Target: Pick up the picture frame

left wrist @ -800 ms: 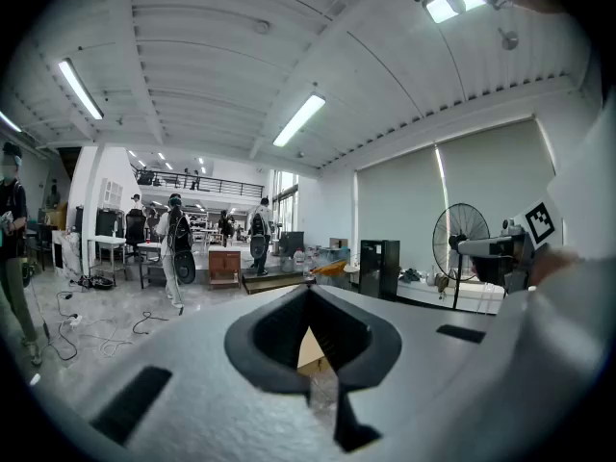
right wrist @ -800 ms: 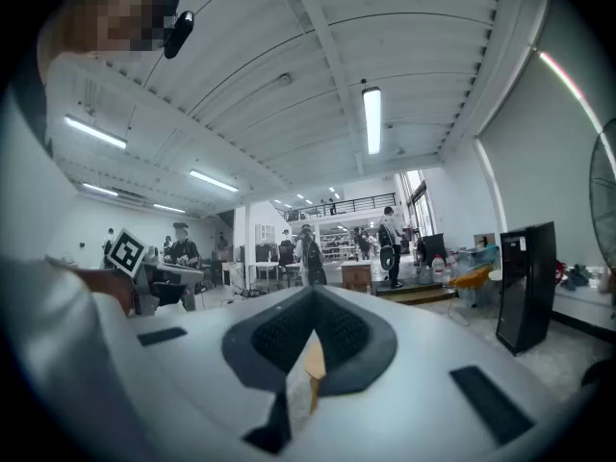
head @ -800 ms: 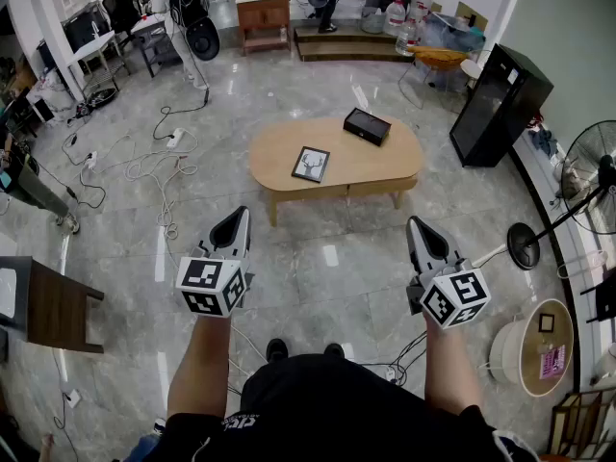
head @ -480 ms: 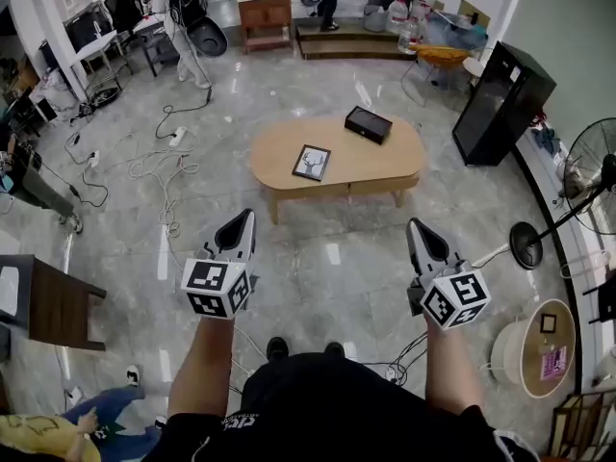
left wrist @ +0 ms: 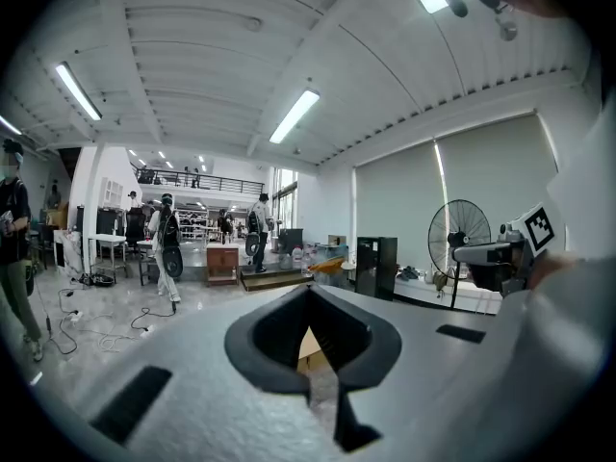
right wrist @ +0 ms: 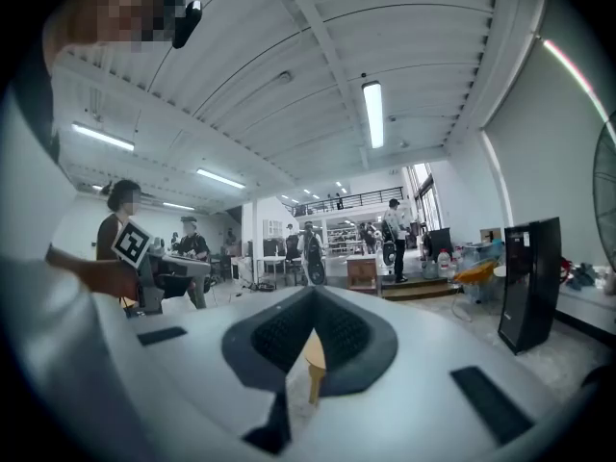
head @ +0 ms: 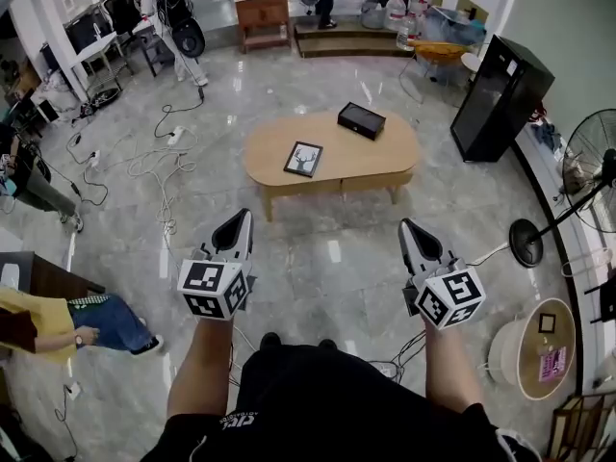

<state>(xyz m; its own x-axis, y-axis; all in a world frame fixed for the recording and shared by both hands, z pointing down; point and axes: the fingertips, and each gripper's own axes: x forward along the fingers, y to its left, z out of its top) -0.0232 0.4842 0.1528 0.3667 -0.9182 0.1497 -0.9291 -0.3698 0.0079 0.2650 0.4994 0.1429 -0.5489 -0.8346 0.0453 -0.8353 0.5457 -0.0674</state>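
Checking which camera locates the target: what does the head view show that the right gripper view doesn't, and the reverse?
Head view only: the picture frame lying flat on the oval table, a black box beyond it. Right gripper view only: ceiling strip lights and an upper gallery railing. Both: the table, the black cabinet and the left gripper.

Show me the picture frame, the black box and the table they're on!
picture frame (head: 303,159), head view, middle of its picture.
black box (head: 361,120), head view, centre of its lid.
table (head: 380,157), head view, bare wooden top.
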